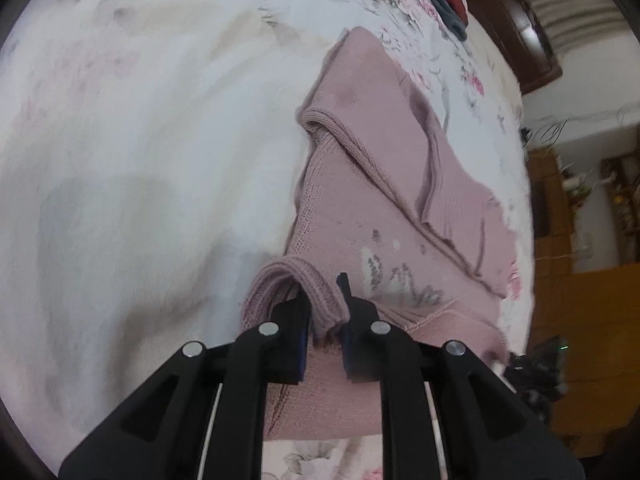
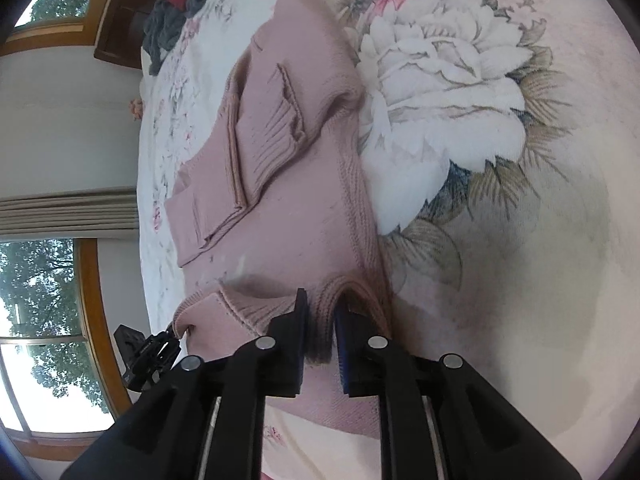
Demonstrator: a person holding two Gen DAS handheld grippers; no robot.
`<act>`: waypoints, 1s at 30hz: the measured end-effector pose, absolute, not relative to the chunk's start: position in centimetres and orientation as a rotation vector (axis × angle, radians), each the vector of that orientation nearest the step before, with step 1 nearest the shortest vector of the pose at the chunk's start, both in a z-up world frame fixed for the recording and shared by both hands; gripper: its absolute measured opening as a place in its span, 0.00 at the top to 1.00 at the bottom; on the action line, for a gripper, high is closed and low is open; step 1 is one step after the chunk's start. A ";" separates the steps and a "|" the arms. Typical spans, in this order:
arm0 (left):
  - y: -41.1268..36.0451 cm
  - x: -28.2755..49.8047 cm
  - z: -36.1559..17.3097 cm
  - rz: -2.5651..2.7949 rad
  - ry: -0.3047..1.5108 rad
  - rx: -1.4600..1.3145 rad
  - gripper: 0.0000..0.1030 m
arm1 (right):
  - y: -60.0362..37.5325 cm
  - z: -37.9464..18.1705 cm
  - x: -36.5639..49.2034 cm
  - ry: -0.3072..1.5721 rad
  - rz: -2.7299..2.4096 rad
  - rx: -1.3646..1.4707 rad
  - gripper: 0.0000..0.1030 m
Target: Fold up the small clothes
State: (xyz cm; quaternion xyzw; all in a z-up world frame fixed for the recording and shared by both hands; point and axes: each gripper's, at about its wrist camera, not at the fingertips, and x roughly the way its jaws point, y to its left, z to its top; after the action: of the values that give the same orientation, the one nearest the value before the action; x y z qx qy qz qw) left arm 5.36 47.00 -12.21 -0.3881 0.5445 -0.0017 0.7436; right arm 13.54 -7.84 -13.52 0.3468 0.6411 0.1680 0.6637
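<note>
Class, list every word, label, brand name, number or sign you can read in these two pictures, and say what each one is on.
None can be read.
Sweater: a pale woven motif, no letters.
Bedspread: flower print only.
Both tools, left and right: plain black, no markings.

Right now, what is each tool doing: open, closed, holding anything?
Left tool: closed on a ribbed edge of the pink sweater.
Right tool: closed on another ribbed edge of it.

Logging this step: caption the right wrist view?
Right tongs pinch pink knit sweater's ribbed hem on floral bedspread.
</note>
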 end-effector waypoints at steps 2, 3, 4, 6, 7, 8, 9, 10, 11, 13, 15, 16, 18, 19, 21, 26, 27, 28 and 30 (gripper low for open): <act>47.6 4.9 -12.1 -0.020 1.178 -0.890 0.85 | -7.9 -13.5 13.6 1.448 0.386 0.782 0.86; 47.9 4.7 -11.9 -0.025 1.170 -0.902 0.83 | -8.0 -13.4 13.6 1.450 0.390 0.774 0.86; 48.3 4.3 -11.6 -0.024 1.155 -0.922 0.78 | -8.2 -13.3 13.6 1.451 0.394 0.772 0.84; 49.3 3.7 -11.0 -0.006 1.112 -0.958 0.73 | -8.7 -13.0 13.6 1.439 0.391 0.779 0.78; 50.1 3.3 -10.5 0.001 1.083 -0.980 0.73 | -9.0 -12.8 13.7 1.432 0.379 0.777 0.66; 50.6 3.0 -10.2 0.008 1.070 -0.982 0.73 | -9.5 -12.5 13.7 1.422 0.362 0.776 0.52; 51.1 2.8 -9.8 0.020 1.064 -0.968 0.73 | -9.7 -12.2 13.8 1.411 0.353 0.777 0.52; 51.1 2.9 -9.5 0.024 1.066 -0.953 0.73 | -10.0 -11.9 13.9 1.400 0.353 0.777 0.52; 51.1 2.9 -9.3 0.024 1.072 -0.933 0.73 | -10.3 -11.6 13.9 1.389 0.356 0.775 0.52; 50.7 3.2 -8.7 0.020 1.090 -0.863 0.69 | -10.7 -10.8 13.8 1.368 0.363 0.764 0.52; 49.7 3.7 -8.3 0.005 1.113 -0.765 0.62 | -10.5 -9.8 13.8 1.351 0.378 0.702 0.52; 49.4 4.0 -8.2 -0.004 1.124 -0.724 0.58 | -10.3 -9.5 13.8 1.346 0.382 0.673 0.52; 48.0 4.7 -8.3 -0.023 1.154 -0.620 0.51 | -9.4 -8.7 13.7 1.333 0.393 0.582 0.52; 47.1 5.2 -8.5 -0.031 1.175 -0.549 0.46 | -9.0 -8.4 13.8 1.328 0.397 0.541 0.52; 45.6 6.1 -9.0 -0.034 1.207 -0.444 0.43 | -7.6 -8.1 13.8 1.323 0.398 0.429 0.51; 43.9 7.9 -10.9 -0.034 1.260 -0.340 0.43 | -4.8 -8.7 14.1 1.328 0.444 0.263 0.51; 43.8 8.2 -11.1 -0.033 1.264 -0.329 0.43 | -4.0 -9.0 14.3 1.330 0.443 0.226 0.51; 43.5 8.5 -11.4 -0.036 1.268 -0.313 0.43 | -3.5 -9.2 14.5 1.331 0.440 0.201 0.48; 43.1 8.9 -11.9 -0.034 1.272 -0.292 0.47 | -2.3 -10.2 14.9 1.346 0.424 0.142 0.47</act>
State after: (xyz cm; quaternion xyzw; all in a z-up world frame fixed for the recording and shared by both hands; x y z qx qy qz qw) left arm 8.91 43.09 -11.90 -0.1356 0.5918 -0.0160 0.7944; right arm 14.92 -2.32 -10.16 0.0653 0.6179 0.1948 0.7590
